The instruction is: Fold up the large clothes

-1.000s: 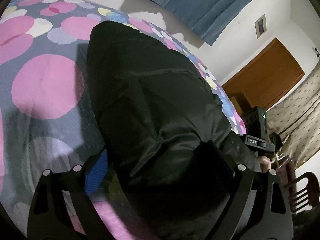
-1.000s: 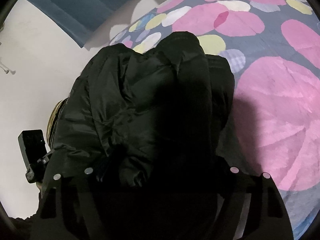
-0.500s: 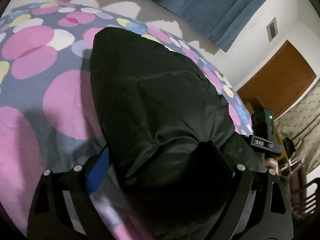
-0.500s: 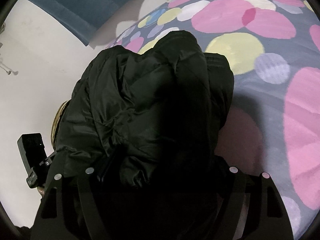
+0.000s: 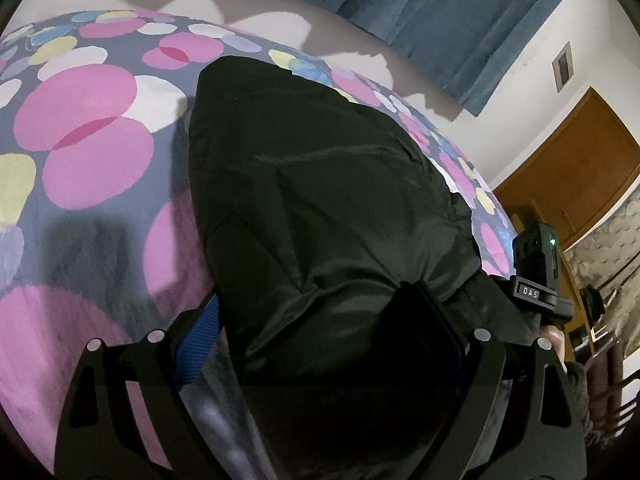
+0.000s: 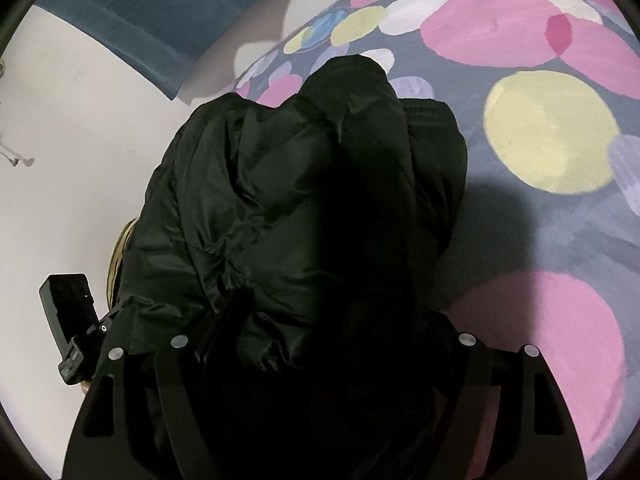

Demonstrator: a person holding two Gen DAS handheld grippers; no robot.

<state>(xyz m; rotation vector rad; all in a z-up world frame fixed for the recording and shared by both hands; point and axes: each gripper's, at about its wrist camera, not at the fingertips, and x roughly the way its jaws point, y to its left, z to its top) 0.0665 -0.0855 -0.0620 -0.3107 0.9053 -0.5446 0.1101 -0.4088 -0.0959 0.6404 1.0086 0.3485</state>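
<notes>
Item: black padded jacket [image 5: 320, 200], bunched, lying on a bed with a circle-patterned bedspread [image 5: 88, 128]. Left tongs [image 5: 316, 344] and right tongs [image 6: 320, 344] each clamp its near hem at 6 o'clock. Blue curtain [image 5: 440, 12] at 12 o'clock.
</notes>
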